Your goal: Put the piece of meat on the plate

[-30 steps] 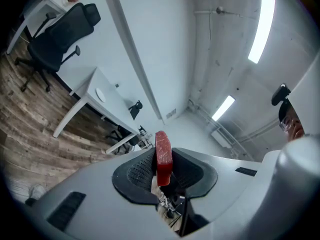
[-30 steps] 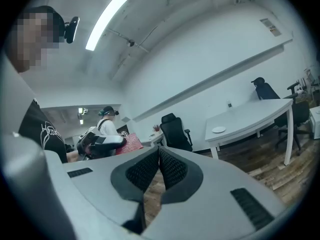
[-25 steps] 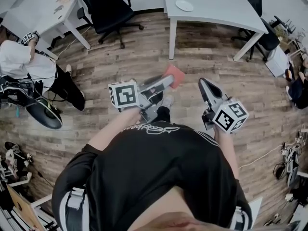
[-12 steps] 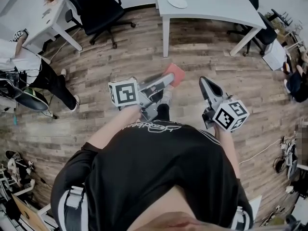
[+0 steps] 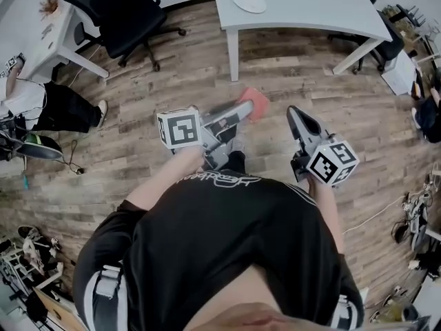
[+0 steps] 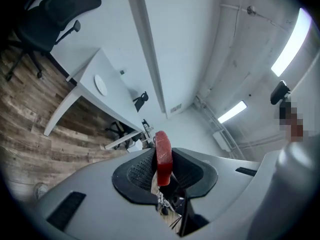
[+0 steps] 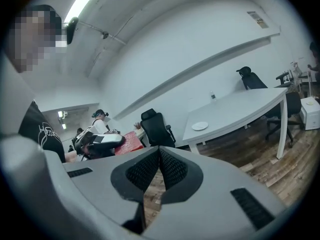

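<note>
While your left gripper (image 5: 238,114) pinches the piece of meat (image 5: 253,104) by one end, slab sticking out past the pads over the wood floor (image 5: 138,136), the plate (image 5: 249,1) sits well apart on the white table (image 5: 324,12) ahead, so nothing's placed yet. That end-grip looks chosen so the free part can be laid flat on the plate. Your right gripper (image 5: 298,118) has its jaws pressed together on nothing, just riding alongside.
</note>
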`<control>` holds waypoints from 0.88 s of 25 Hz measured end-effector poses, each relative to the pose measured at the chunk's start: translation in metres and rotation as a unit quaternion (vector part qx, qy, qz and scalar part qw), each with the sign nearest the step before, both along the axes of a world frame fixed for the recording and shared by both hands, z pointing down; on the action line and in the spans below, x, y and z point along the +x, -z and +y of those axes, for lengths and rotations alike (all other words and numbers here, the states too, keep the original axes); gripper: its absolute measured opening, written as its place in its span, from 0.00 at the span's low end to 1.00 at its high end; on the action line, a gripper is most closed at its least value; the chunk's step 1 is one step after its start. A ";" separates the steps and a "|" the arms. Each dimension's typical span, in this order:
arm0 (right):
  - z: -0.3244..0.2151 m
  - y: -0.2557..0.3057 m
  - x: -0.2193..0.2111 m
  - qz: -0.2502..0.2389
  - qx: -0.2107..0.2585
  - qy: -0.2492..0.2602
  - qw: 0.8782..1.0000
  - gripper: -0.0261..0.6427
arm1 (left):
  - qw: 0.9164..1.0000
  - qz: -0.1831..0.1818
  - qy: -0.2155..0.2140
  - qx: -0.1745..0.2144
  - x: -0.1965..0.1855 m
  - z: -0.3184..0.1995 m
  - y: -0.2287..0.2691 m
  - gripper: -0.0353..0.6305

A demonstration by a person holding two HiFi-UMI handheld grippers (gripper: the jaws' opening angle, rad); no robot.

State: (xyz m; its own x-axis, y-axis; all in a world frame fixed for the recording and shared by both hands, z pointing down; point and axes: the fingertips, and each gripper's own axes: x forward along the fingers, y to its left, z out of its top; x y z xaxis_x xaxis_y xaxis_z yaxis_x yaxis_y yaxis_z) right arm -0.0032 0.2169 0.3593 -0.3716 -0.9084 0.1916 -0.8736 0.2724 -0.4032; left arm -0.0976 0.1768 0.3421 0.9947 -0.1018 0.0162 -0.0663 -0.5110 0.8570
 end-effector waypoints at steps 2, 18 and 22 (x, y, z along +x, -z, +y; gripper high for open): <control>-0.030 -0.006 0.008 -0.010 -0.008 -0.006 1.000 0.05 | 1.000 -0.013 0.004 -0.016 0.007 -0.030 -0.008 0.19; -0.199 -0.012 0.035 -0.018 -0.046 -0.006 0.999 0.05 | 0.998 0.017 0.029 -0.050 0.028 -0.206 -0.022 0.20; -0.222 0.002 0.038 -0.026 -0.026 -0.008 0.999 0.05 | 0.999 0.019 0.029 -0.037 0.029 -0.225 -0.016 0.19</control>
